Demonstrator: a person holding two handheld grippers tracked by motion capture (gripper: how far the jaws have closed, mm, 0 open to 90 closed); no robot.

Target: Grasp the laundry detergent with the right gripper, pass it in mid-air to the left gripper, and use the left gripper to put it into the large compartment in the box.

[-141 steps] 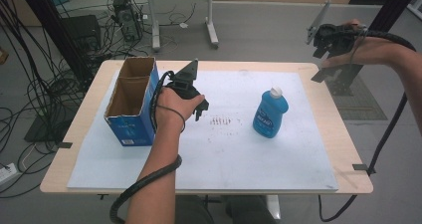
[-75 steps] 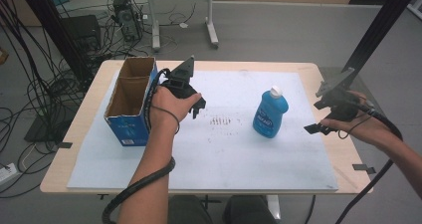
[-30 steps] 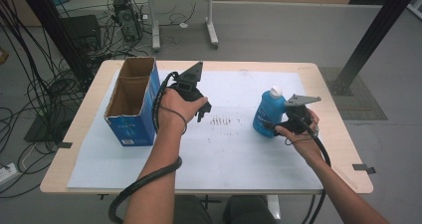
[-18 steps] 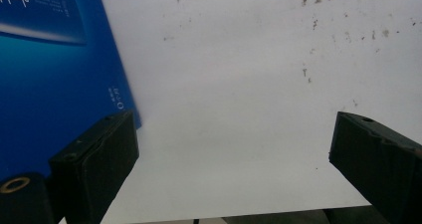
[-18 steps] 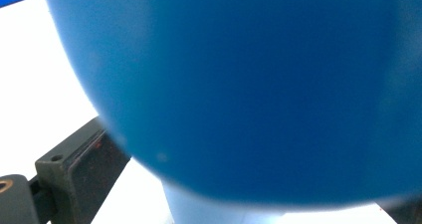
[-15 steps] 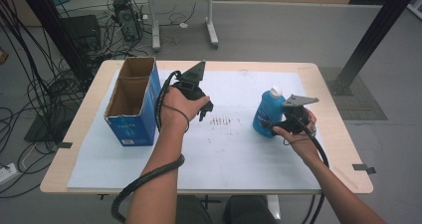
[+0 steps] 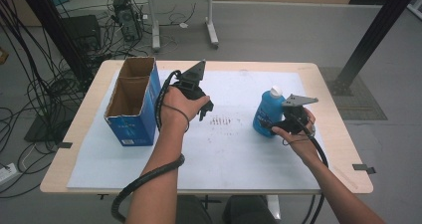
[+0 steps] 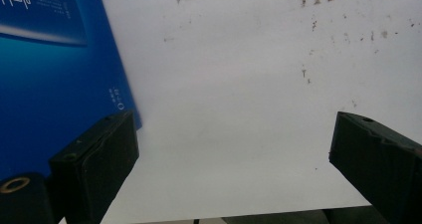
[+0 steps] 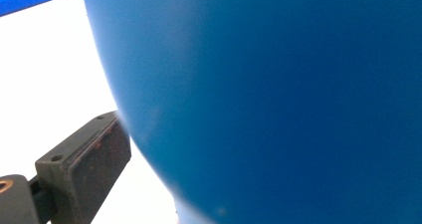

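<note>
The bottle [image 7: 267, 112] stood at 3 o'clock on the mat [image 7: 224, 149], the right gripper [image 7: 278, 127] pinching its base. The left gripper [image 7: 205, 104] hung spread beside the box [image 7: 130, 109] at 9 o'clock.

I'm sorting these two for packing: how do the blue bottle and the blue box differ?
The bottle is rounded with a white cap; the box is square-edged cardboard, open at the top. The bottle is the smaller of the two. The right gripper is up against the bottle, while the left gripper hangs open beside the box, apart from it. Both are blue and stand upright on the table.
</note>
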